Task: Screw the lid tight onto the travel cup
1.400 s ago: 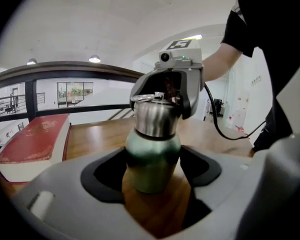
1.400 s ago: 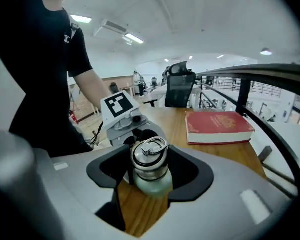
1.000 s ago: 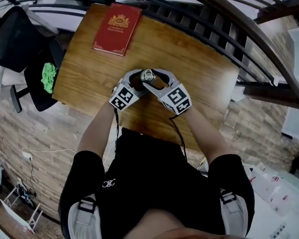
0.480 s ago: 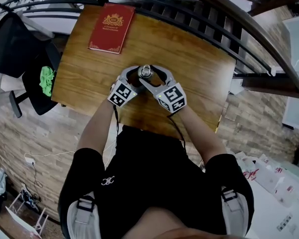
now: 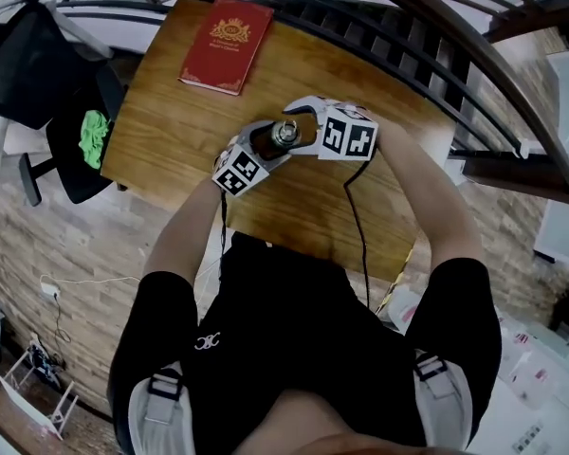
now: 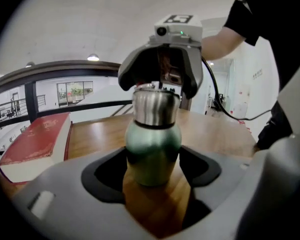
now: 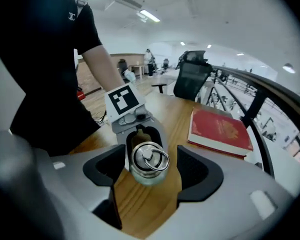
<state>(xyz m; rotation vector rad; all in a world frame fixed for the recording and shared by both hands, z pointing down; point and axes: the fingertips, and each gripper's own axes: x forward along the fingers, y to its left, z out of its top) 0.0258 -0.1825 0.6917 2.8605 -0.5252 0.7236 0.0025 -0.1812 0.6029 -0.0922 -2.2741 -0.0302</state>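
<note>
Looking down from above, the travel cup (image 5: 283, 136) stands upright near the middle of the wooden tabletop (image 5: 171, 126). The left tool (image 5: 264, 146) reaches it from the person's side and the right tool (image 5: 301, 129) comes in from the right. A red book (image 5: 226, 44) lies near the far left corner, well apart from them.

In the left gripper view, that tool's jaws pinch the cup's green body low down. The steel lid (image 6: 155, 106) sits on top, and the right tool hangs over it with one jaw down either side. The book lies off to the left.

The right gripper view looks down on the lid and its ring. The lid sits between this tool's jaws, which are opening. A gap shows on both sides and neither pad presses on it. The left tool shows just beyond the cup, the book lies to the right, and a black chair (image 7: 192, 79) stands past the tabletop's edge.
</note>
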